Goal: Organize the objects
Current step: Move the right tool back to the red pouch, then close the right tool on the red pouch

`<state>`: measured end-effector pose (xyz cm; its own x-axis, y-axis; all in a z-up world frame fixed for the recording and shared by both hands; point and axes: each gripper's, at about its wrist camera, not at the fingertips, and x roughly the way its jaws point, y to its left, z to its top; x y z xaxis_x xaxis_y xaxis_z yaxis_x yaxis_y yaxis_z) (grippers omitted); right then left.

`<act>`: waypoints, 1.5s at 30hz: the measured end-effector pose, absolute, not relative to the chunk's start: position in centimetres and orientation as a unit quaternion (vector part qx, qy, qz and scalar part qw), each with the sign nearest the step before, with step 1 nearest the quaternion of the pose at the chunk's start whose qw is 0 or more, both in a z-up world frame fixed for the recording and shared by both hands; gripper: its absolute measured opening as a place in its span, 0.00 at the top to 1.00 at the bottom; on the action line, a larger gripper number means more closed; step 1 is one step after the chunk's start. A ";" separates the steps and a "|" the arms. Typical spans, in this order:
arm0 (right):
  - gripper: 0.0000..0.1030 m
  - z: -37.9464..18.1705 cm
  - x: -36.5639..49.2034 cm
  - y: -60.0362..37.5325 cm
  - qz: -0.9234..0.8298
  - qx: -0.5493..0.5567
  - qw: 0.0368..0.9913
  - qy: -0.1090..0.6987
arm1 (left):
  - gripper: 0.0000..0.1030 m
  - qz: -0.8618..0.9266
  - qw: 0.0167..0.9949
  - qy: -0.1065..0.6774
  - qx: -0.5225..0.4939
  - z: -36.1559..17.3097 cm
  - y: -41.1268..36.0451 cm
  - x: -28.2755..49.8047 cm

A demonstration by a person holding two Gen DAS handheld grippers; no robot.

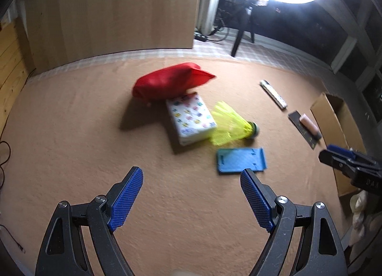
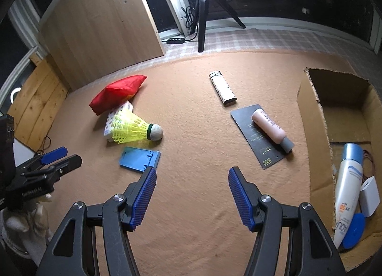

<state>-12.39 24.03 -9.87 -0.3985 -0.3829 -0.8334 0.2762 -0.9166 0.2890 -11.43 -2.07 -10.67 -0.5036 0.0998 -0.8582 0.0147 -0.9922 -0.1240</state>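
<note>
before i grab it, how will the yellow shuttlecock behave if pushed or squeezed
The shuttlecock lies on its side, so a push would probably swing it round its rounded cork tip rather than slide it straight. Its slotted plastic skirt looks thin and would likely flex under a squeeze. It probably weighs very little; it leans against the patterned tissue pack.

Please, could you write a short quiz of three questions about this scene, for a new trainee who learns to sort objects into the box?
1. True or false: both the left gripper and the right gripper are open and hold nothing.
2. On what does the small pink bottle with a grey cap lie?
A. the bare carpet
B. a flat black card
C. the blue plastic phone stand
3. Name one item already inside the brown cardboard box.

Key
1. True.
2. B: it lies on the flat black card.
3. The tall white sunscreen bottle with a blue cap; a small white cube-shaped item also counts.
</note>
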 end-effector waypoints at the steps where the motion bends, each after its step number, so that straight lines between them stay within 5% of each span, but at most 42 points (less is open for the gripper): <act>1: 0.43 -9.9 -12.5 24.1 -0.832 0.515 0.197 -0.060 | 0.16 0.864 0.025 -0.064 -0.498 -10.6 -2.6 -11.8; 24: 0.41 -7.7 -21.3 18.6 -0.792 0.546 0.243 -0.126 | 0.16 0.861 0.016 -0.132 -0.490 -8.8 -9.2 -23.6; 45: 0.39 -13.5 -30.5 6.6 -0.730 0.612 0.257 -0.162 | 0.14 0.829 0.066 -0.211 -0.515 -12.7 -13.9 -25.7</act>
